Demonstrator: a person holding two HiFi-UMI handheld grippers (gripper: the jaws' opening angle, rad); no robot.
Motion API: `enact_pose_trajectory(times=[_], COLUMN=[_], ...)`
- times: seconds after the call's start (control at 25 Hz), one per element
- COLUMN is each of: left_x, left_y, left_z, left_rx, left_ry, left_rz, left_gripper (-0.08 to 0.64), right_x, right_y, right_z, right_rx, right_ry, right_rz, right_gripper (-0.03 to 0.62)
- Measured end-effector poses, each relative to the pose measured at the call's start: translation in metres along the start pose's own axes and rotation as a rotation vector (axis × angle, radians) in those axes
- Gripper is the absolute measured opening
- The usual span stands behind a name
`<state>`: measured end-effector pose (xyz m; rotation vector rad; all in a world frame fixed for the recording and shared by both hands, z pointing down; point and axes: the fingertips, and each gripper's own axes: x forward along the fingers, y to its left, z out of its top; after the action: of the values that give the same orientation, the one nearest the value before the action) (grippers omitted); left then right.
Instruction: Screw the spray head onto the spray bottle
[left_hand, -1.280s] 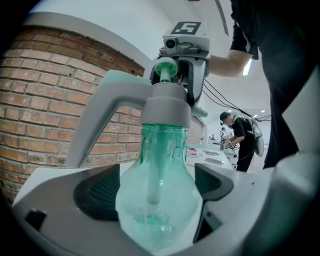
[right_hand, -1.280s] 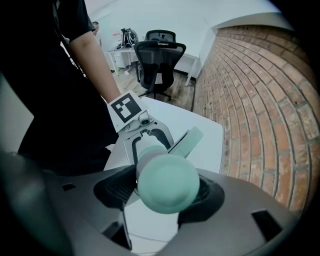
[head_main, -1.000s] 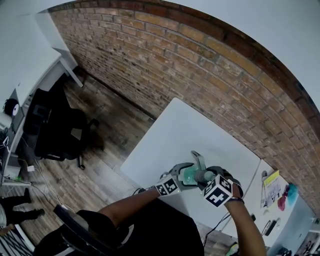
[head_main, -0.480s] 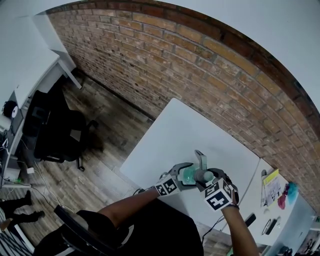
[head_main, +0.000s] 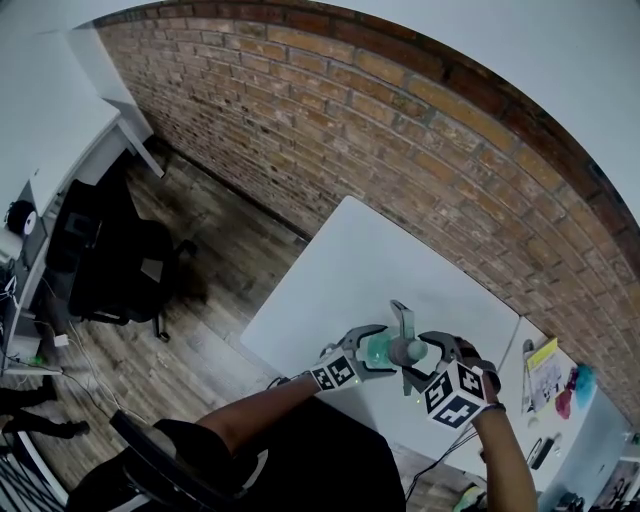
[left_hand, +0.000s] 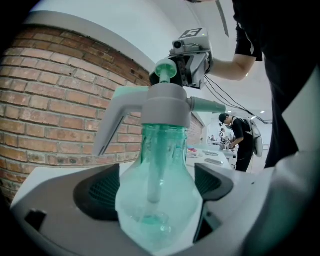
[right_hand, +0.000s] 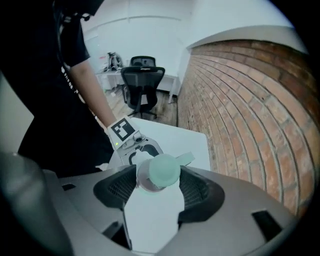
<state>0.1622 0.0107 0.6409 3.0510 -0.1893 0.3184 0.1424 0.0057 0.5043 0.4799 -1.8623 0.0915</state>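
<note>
Black shirt; grey left gripper and right gripper bear marker cubes.

A white table stands beside a brick wall, black chair apart.

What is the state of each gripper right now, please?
Left gripper: closed, holding the spray bottle by its body.
Right gripper: closed on the top of the spray head.

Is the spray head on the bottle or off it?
On. The grey spray head sits on the neck of the green bottle, its tube hanging inside. How tightly screwed: cannot tell.
</note>
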Motion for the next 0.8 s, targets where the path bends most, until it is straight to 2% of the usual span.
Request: enact_pose_trajectory(times=[0.12, 0.2, 0.44, 0.64, 0.8], left_x=[0.0, -0.001, 0.0, -0.001, 0.0], left_y=[0.0, 0.0, -0.001, 0.001, -0.001], left_z=[0.0, -0.001, -0.002, -0.001, 0.0], left_rx=[-0.003, -0.003, -0.005, 0.001, -0.008], left_ry=[0.001, 0.002, 0.012, 0.018, 0.016], left_rz=[-0.001, -0.003, -0.015, -0.02, -0.018], left_gripper=[0.463, 0.463, 0.463, 0.463, 0.463], right_x=[-0.005, -0.005, 0.009, 0.014, 0.019], right_y=[-0.002, 0.001, 0.01, 0.004, 0.013], right_z=[0.0, 0.0, -0.005, -0.014, -0.012], right_rx=[-0.235, -0.347, -0.535, -0.774, -0.827], right_ry=[0.048, 0.054, 0.09, 0.202, 0.182], right_rz=[0.007, 0.026, 0.079, 0.114, 0.163], right_gripper=[0.273, 0.273, 0.273, 0.273, 0.273])
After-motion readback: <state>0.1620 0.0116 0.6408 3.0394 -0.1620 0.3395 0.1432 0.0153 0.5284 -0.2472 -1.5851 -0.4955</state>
